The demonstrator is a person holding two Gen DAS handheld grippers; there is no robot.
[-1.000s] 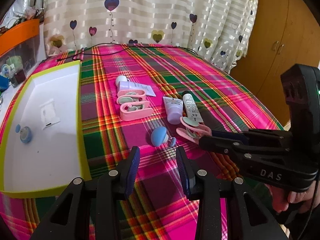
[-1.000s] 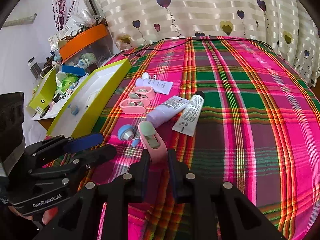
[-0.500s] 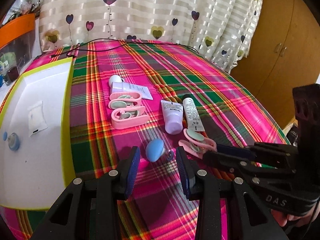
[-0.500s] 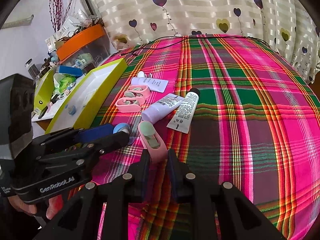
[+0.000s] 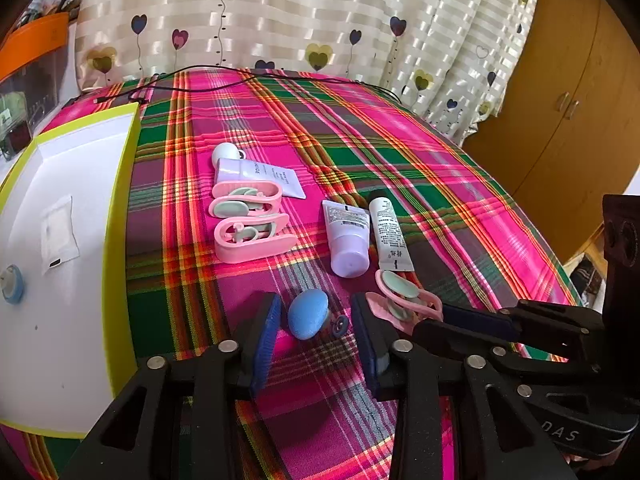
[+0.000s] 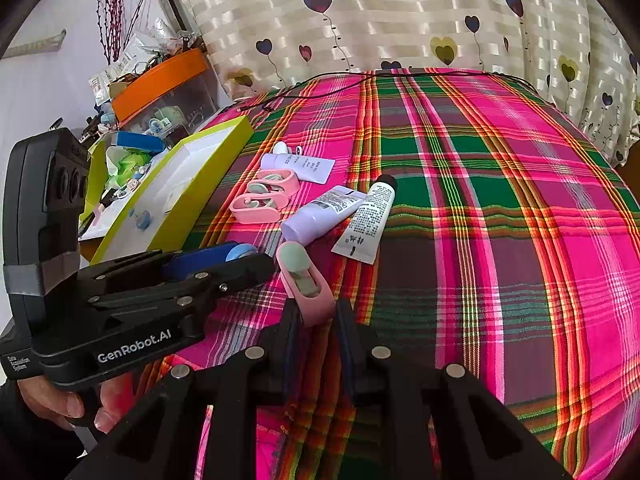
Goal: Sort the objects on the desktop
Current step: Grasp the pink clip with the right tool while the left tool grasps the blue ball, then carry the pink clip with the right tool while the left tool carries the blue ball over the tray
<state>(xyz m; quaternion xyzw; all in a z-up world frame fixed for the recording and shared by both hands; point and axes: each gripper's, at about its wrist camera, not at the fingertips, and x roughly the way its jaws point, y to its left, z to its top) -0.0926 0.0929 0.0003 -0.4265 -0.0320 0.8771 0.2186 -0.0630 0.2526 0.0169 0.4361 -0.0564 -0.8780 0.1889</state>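
Left wrist: left tool (image 5: 316,326) closing around blue puff (image 5: 307,319).

Black claw (image 5: 316,338) frames, blue pads (image 5: 266,338), silver screws, "GenRobot.AI" lettering.

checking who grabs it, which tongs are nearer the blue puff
Left. The left tongs straddle the blue puff, closing, not yet touching. The right tongs grip a pink clip beside it.

The left gripper's (image 6: 256,260) fingers are covering most of the blue round piece (image 6: 241,251) beside the yellow-rimmed tray (image 6: 224,152). The near corner of that tray is running off the left wrist view's edge. Print on the white tube (image 6: 366,220) right of the tray is staying unreadable.
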